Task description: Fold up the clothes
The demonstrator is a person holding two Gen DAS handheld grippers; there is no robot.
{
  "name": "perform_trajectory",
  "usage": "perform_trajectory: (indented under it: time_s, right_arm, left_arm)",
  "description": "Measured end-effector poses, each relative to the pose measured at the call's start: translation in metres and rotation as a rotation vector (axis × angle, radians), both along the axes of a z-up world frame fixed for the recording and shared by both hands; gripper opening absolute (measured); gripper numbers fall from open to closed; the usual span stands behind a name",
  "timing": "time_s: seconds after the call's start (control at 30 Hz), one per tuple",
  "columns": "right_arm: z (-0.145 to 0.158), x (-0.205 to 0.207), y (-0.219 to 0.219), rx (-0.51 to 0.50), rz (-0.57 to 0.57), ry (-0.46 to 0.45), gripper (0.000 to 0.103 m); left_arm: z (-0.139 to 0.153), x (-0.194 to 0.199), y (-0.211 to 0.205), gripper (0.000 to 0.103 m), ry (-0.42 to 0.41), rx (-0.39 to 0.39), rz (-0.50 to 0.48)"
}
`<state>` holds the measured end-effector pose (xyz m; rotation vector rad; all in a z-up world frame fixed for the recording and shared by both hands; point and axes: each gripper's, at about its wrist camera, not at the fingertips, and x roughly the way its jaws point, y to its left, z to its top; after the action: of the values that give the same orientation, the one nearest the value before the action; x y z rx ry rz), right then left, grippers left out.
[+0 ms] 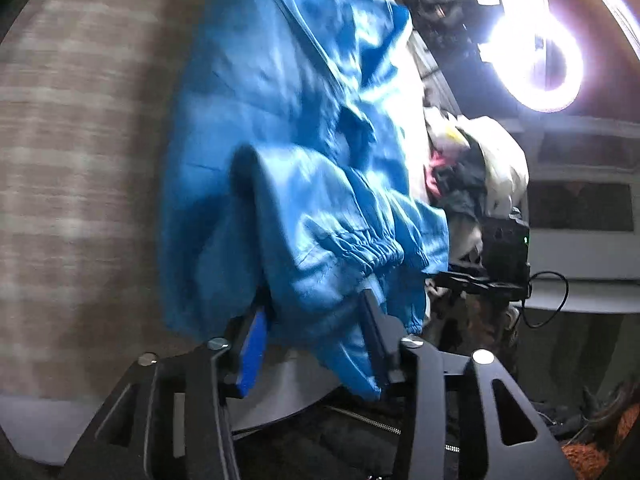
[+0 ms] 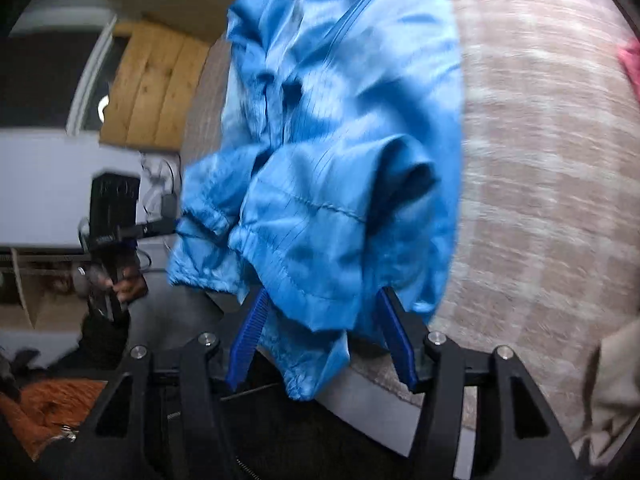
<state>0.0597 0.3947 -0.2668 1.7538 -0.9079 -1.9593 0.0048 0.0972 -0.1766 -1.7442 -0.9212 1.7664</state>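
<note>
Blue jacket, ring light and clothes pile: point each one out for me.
blue jacket (image 1: 280, 128), left wrist view, on its crumpled body
ring light (image 1: 552, 68), left wrist view, on the glowing ring
clothes pile (image 1: 496, 168), left wrist view, on the white garment

- A ring light (image 1: 548, 68) glares brightly at upper right.
- White shelving (image 1: 580, 208) stands below the ring light.
- Tan-and-white checked bedding (image 1: 72, 152) lies far left of it.
- A padded yellow-tan headboard (image 2: 152, 92) is near the bedding.

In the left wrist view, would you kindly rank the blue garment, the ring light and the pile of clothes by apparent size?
1. blue garment, though nearest the camera.
2. ring light and pile of clothes: too alike to rank.
</note>
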Motion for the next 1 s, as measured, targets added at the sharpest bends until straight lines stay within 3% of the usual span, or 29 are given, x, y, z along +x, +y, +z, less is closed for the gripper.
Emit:
perform_trajectory:
  time_s: [0.07,0.13,0.23,0.3,0.4,0.53,0.63,0.73,0.83,1.0]
  right_arm:
    - [0.004,-0.015,-0.003,-0.011,0.011,0.028,0.039]
    - [0.017,-0.037,0.007,-0.04,-0.022,0.093,0.039]
    - [0.04,-0.065,0.041,0.004,-0.146,0.139,0.042]
    - [0.059,-0.063,0.054,0.127,-0.162,0.192,0.044]
    - [0.071,-0.038,0.049,0.337,-0.076,0.257,0.044]
    - [0.053,-0.021,0.03,0.47,0.039,0.227,0.044]
    - [0.037,-0.035,0.002,0.436,0.15,0.218,0.043]
    - [0.034,-0.063,-0.027,0.419,0.225,0.27,0.043]
    - [0.032,-0.084,-0.023,0.481,0.17,0.281,0.044]
    - [0.02,-0.089,-0.007,0.516,0.112,0.265,0.061]
  left_arm:
    - [0.005,-0.014,0.003,0.032,0.019,0.03,0.002]
    - [0.025,-0.038,-0.006,0.03,0.097,0.004,0.057]
    - [0.063,-0.065,-0.032,0.03,0.245,-0.139,0.141]
    - [0.076,-0.06,-0.039,0.031,0.312,-0.255,0.11]
    - [0.087,-0.048,-0.04,0.032,0.388,-0.405,0.02]
    - [0.073,-0.043,-0.007,0.036,0.417,-0.466,-0.167]
    - [0.065,-0.054,0.022,0.038,0.448,-0.498,-0.271]
    - [0.052,-0.078,0.031,0.038,0.421,-0.594,-0.24]
    - [0.044,-0.093,0.017,0.036,0.359,-0.667,-0.116]
    - [0.054,-0.082,0.014,0.052,0.446,-0.682,-0.14]
